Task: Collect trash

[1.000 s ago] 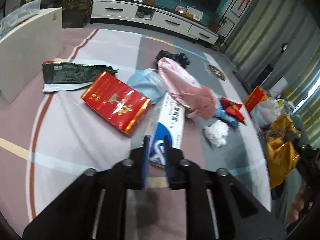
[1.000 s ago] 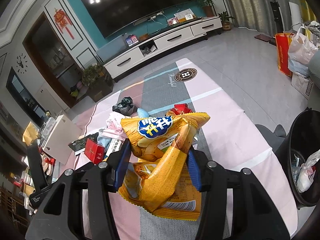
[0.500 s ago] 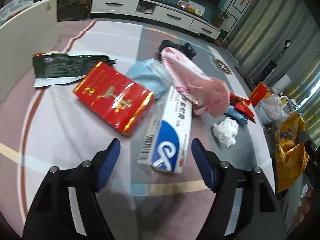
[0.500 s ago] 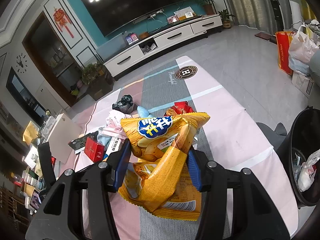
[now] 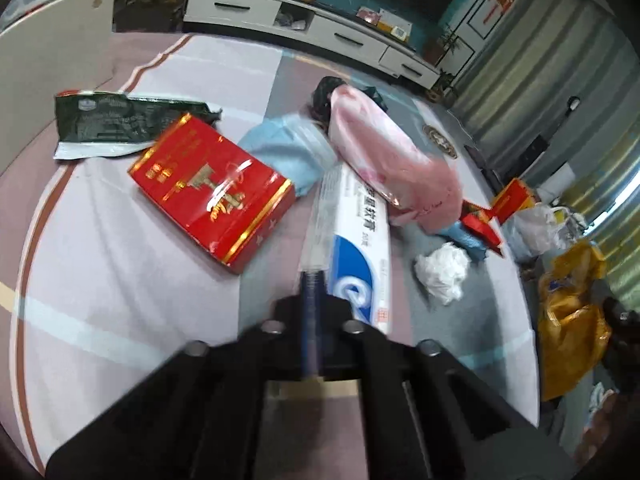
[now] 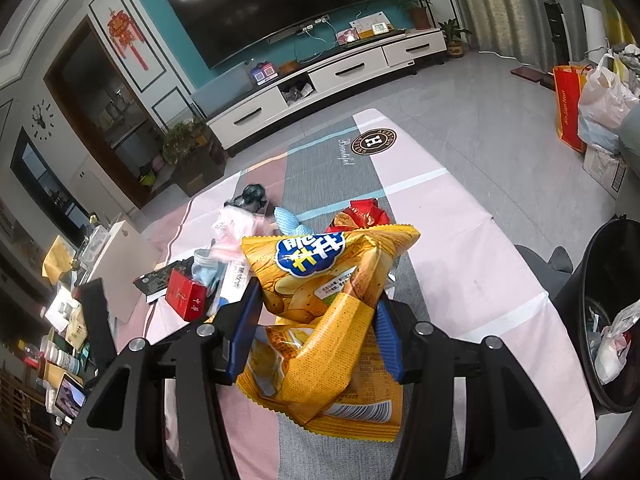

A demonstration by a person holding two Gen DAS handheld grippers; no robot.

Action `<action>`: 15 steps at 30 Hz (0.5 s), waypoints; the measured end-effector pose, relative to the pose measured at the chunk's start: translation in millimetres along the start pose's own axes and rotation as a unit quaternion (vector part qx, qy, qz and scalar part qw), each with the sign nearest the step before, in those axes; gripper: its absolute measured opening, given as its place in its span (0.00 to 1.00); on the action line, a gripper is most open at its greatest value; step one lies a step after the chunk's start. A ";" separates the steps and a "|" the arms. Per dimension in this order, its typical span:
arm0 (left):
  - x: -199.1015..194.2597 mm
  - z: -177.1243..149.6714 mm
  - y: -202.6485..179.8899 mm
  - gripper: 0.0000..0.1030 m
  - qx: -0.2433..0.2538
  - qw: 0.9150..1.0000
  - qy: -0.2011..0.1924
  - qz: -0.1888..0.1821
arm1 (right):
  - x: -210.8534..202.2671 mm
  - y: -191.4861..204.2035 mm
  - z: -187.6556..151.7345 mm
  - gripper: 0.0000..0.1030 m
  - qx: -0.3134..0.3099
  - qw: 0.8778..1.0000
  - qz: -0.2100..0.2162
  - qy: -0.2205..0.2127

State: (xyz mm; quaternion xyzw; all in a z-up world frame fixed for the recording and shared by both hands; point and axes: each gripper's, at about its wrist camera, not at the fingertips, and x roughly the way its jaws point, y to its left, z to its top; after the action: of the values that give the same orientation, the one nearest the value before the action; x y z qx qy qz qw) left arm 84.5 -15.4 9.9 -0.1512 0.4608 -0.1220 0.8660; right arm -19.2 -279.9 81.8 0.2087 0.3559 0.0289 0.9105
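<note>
Trash lies on a striped rug: a white and blue box [image 5: 356, 232], a red box [image 5: 212, 192], a pink bag [image 5: 384, 160], a light blue bag [image 5: 284, 152], a dark green wrapper [image 5: 116, 120] and a crumpled white tissue [image 5: 442, 268]. My left gripper [image 5: 314, 292] is shut, its fingers pressed together just left of the white and blue box's near end, with nothing seen between them. My right gripper [image 6: 316, 320] is shut on a yellow chip bag [image 6: 328, 292], held above the rug. The same chip bag [image 5: 572, 320] shows at the right of the left wrist view.
A black bin [image 6: 608, 320] with trash inside stands at the right. A red wrapper [image 6: 362, 216] and a black bag [image 6: 252, 196] lie farther out on the rug. A white board [image 5: 52, 64] leans at the left; a low TV cabinet [image 6: 340, 76] lines the far wall.
The left jaws opened wide around the near end of the white and blue box, then closed fully beside its left edge. The right gripper and the chip bag have not moved.
</note>
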 end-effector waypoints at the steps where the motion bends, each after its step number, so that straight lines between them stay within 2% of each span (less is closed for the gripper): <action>1: -1.8 -0.3 0.0 0.01 0.000 1.000 0.000 -0.001 | -0.6 0.8 -0.3 0.51 -0.002 1.000 0.000 -0.001; 8: -12.5 -2.5 -10.1 0.01 0.007 1.000 0.008 -0.015 | -1.8 1.7 0.2 0.51 -0.001 1.000 0.000 -0.003; 12: -25.4 0.9 -20.9 0.02 0.023 1.000 0.000 0.007 | -3.3 -0.9 1.7 0.51 0.004 1.000 0.002 -0.006; 14: -28.2 2.5 -23.5 0.10 0.031 0.999 0.000 0.014 | -5.0 -4.0 3.2 0.51 0.009 1.000 0.007 -0.006; 15: -29.2 2.6 -25.3 0.21 0.038 0.999 0.000 0.024 | -6.6 -6.4 4.2 0.51 0.013 1.000 0.009 -0.007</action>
State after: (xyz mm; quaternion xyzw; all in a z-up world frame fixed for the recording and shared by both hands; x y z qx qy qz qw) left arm 68.9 -28.1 43.0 -0.1067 0.4597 -0.1187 0.8736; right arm -22.0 -288.5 86.2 0.2240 0.3476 0.0311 0.9100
